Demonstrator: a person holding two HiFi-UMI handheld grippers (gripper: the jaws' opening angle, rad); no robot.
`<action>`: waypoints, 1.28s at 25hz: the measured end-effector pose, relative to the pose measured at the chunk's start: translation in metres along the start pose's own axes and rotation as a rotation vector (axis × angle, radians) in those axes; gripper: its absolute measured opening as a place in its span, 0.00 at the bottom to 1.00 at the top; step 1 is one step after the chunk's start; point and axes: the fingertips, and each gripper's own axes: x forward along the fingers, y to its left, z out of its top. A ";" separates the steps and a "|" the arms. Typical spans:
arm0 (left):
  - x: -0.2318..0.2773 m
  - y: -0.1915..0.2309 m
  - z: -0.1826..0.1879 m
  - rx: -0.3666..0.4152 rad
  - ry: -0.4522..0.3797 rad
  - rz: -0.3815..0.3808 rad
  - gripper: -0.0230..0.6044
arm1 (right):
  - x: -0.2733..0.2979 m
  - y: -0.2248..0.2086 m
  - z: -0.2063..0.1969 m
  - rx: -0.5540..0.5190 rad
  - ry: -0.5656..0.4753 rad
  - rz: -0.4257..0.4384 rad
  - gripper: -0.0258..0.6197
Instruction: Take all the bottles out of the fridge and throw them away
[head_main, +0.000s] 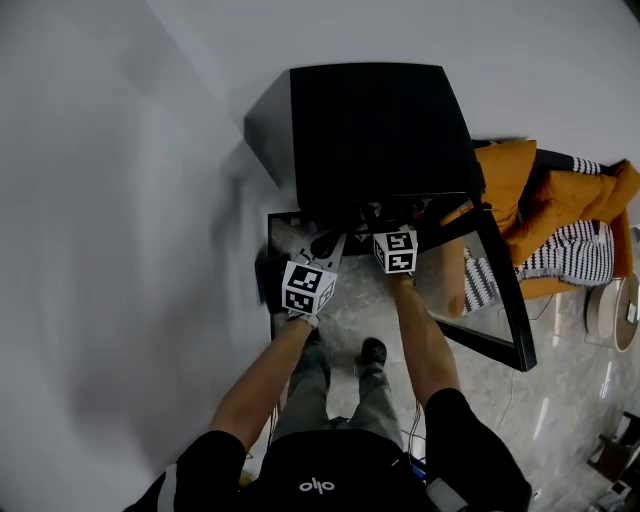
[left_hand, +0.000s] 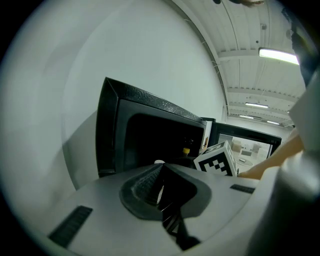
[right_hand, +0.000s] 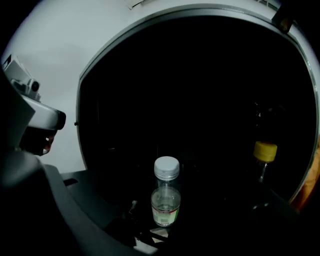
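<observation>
Right gripper (head_main: 390, 235) gapes before a white-capped bottle (right_hand: 166, 192) the head view misses; left gripper (left_hand: 161, 192) closed.

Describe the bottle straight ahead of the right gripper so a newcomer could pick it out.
Start at the black fridge, its door swung open. In its dark interior stands an upright clear bottle. Its white cap sets it apart from the yellow-capped bottle further right.
</observation>
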 end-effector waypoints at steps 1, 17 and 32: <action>0.001 0.002 -0.001 -0.002 0.000 0.002 0.05 | 0.004 -0.001 -0.001 0.001 0.000 -0.003 0.43; 0.002 0.016 -0.011 -0.022 0.012 -0.014 0.05 | 0.030 -0.005 -0.013 0.009 -0.012 -0.039 0.44; 0.016 -0.001 -0.022 0.038 0.036 -0.061 0.05 | 0.035 -0.011 -0.029 0.031 -0.044 -0.052 0.44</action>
